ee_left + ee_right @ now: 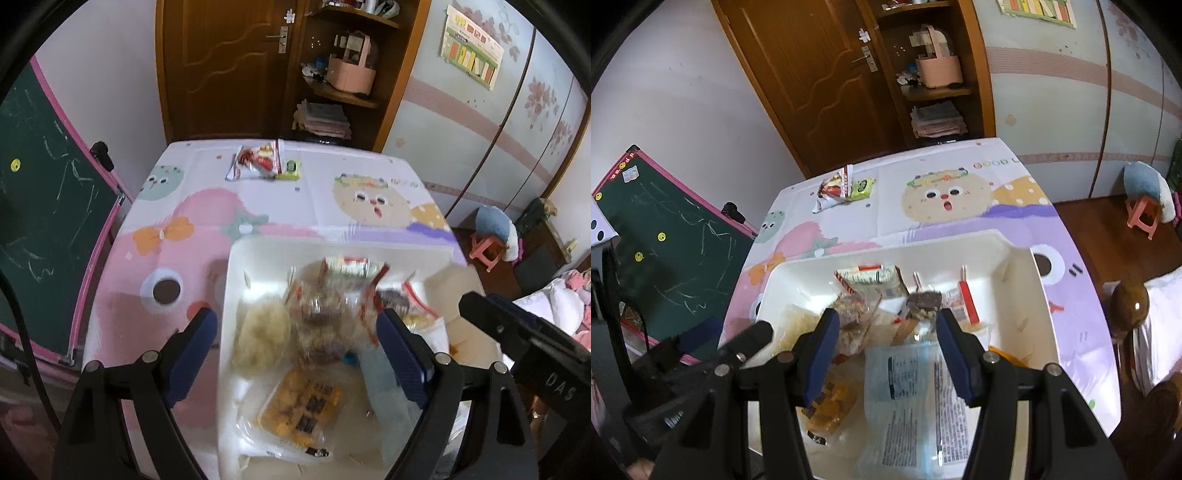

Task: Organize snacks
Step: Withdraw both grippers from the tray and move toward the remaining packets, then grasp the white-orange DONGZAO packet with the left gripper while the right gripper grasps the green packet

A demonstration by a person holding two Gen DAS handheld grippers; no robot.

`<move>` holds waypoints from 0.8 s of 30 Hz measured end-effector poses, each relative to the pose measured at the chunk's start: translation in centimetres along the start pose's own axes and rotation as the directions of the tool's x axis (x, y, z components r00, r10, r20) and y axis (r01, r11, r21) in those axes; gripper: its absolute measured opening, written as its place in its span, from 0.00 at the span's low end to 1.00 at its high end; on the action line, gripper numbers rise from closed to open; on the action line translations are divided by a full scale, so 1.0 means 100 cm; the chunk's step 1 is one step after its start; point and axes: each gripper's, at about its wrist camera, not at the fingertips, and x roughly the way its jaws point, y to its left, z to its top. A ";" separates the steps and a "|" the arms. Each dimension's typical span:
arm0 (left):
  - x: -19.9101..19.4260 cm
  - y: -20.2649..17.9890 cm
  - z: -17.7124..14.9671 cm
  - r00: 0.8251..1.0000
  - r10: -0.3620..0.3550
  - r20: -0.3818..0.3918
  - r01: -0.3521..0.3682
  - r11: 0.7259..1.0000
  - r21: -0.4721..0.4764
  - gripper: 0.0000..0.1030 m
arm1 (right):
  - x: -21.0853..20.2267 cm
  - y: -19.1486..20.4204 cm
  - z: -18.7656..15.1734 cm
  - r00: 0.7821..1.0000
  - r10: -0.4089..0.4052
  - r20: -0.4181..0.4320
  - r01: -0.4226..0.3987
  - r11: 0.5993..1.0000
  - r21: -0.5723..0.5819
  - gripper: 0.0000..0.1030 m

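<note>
— Where are your claws right now?

— Both hang over the white rectangular plastic bin (1015,258) that sits on the tabletop with the cartoon-print cloth (317,195), toward its near edge. My left claw (295,332) is spread wide with nothing between its blue pads (195,339); it is released. My right claw (884,334) stands partly spread, and nothing is pinched between its pads, so it is released too.

— And the snacks?

— Most lie heaped in the bin: a clear packet of pale round cake (260,332), an orange biscuit packet with dark squares (303,406), a clear wrapper with brown pieces (325,314), a red-and-white packet (868,275) against the bin's far wall, and a large clear pouch with printed text (912,398) at the near end. The left view is smeared over the heap, so I may be misjudging the brown pieces.

— Anything outside the bin?

— Yes. A red-and-white snack bag (834,188) and a small green packet (862,187) lie touching each other near the far edge of the tabletop, well apart from the bin.
</note>
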 end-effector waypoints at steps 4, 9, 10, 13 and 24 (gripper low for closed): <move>-0.019 0.006 0.045 0.999 0.016 0.052 -0.018 0.999 0.031 0.85 | -0.009 0.008 0.037 1.000 0.007 0.029 -0.005 0.998 -0.060 0.54; -0.050 0.004 0.116 0.986 0.058 0.157 -0.075 0.992 0.101 0.85 | -0.019 0.018 0.108 0.998 0.052 0.041 -0.047 0.993 -0.111 0.54; -0.054 0.004 0.131 0.983 0.064 0.171 -0.084 0.991 0.108 0.85 | -0.020 0.020 0.123 0.998 0.050 0.048 -0.044 0.992 -0.119 0.54; -0.064 0.001 0.174 0.968 0.081 0.237 -0.114 0.985 0.127 0.85 | -0.015 0.029 0.171 0.997 0.034 0.063 -0.024 0.989 -0.146 0.54; 0.051 0.006 0.293 0.971 0.117 0.208 -0.153 0.975 0.164 0.85 | 0.119 0.023 0.295 0.995 -0.087 -0.049 0.082 0.991 -0.102 0.53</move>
